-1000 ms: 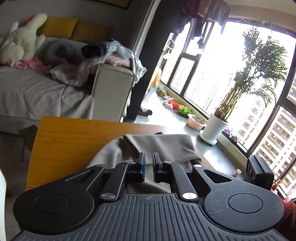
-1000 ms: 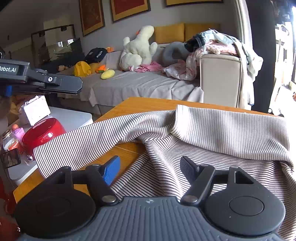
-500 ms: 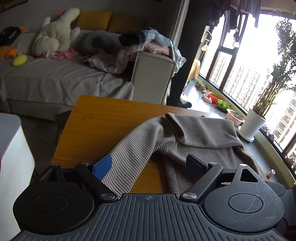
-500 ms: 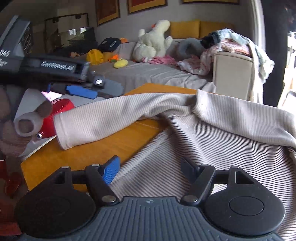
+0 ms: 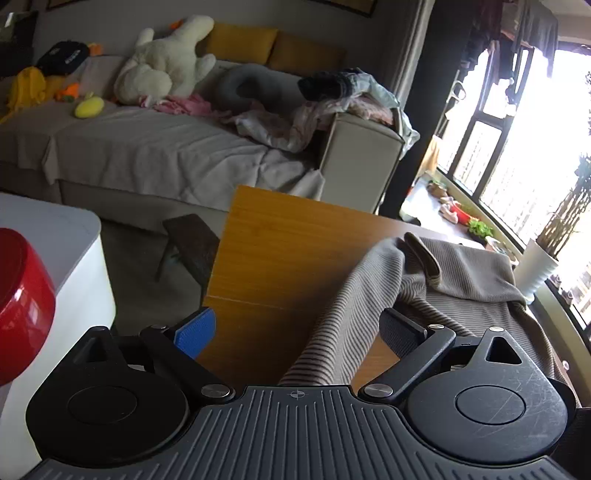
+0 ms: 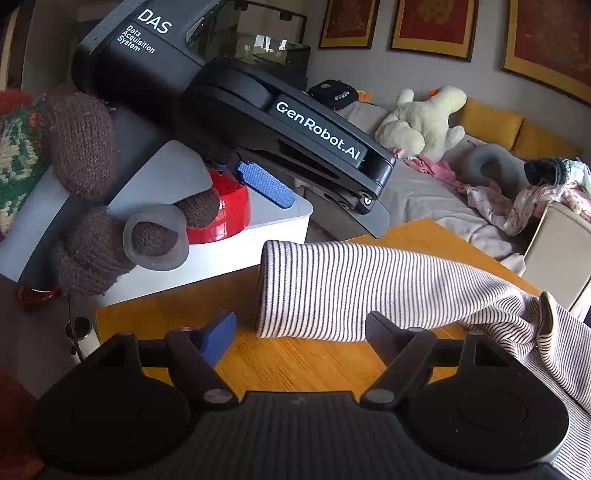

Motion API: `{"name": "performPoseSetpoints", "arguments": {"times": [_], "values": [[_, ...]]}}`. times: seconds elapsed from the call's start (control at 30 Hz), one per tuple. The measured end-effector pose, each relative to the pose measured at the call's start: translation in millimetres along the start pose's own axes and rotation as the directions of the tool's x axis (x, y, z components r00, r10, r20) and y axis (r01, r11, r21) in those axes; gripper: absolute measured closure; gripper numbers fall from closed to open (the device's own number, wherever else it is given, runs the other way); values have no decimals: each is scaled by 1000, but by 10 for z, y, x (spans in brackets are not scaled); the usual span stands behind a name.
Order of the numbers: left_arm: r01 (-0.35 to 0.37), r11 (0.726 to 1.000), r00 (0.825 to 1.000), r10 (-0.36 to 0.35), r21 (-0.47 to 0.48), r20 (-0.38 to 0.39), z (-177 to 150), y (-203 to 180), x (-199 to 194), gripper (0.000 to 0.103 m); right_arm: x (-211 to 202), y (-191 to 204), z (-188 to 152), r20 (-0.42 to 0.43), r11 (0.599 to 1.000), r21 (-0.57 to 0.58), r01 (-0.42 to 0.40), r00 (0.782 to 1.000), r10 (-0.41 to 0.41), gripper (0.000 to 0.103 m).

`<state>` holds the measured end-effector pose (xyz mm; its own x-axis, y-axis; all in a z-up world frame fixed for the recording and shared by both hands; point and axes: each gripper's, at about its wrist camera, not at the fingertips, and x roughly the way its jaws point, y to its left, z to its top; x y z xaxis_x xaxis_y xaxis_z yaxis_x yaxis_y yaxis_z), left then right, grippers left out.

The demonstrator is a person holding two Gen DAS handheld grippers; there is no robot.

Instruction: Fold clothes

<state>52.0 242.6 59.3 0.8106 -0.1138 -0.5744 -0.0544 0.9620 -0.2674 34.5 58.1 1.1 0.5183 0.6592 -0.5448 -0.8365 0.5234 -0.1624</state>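
Positioning both hand-held grippers at the striped sweater's sleeve

Right hand-held gripper (image 6: 301, 332) and left hand-held gripper (image 5: 297, 328) are spread, gripping nothing. The striped sweater (image 6: 480, 306) lies rumpled on the desk (image 6: 295, 362), sleeve (image 6: 332, 291) extended. Probable next step: grasp the sleeve's cuff and fold inward.

You're in a home living room: a grey-covered sofa (image 5: 155, 147) with yellow cushions (image 5: 240, 44), a white plush toy (image 5: 166, 66) and heaped laundry (image 5: 332, 103), framed pictures (image 6: 428, 26), and potted plants (image 5: 539, 269) along the big window (image 5: 524, 122).
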Motion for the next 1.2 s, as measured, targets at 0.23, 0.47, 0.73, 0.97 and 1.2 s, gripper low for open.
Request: {"name": "performPoseSetpoints", "arguments": {"times": [0.23,0.47,0.73,0.97,1.2], "values": [[-25,997,999,28,-68,43,119,271,-133,3,152,267,168,10,999,-41,4,1000,-3,24],[-19,998,998,23,-68,55,121,288,-200,2,579,53,220,-78,987,-17,161,984,-161,99],[20,999,999,-18,-42,43,167,23,-24,0,44,-1738,1519,181,934,292,209,946,-268,99],[133,985,989,-124,112,-79,66,-734,558,0,-517,-2588,1631,210,908,322,267,915,-343,99],[214,958,967,-181,190,-178,30,-1289,1039,0,-1021,-3392,611,106,834,421,357,894,-436,99]]}}
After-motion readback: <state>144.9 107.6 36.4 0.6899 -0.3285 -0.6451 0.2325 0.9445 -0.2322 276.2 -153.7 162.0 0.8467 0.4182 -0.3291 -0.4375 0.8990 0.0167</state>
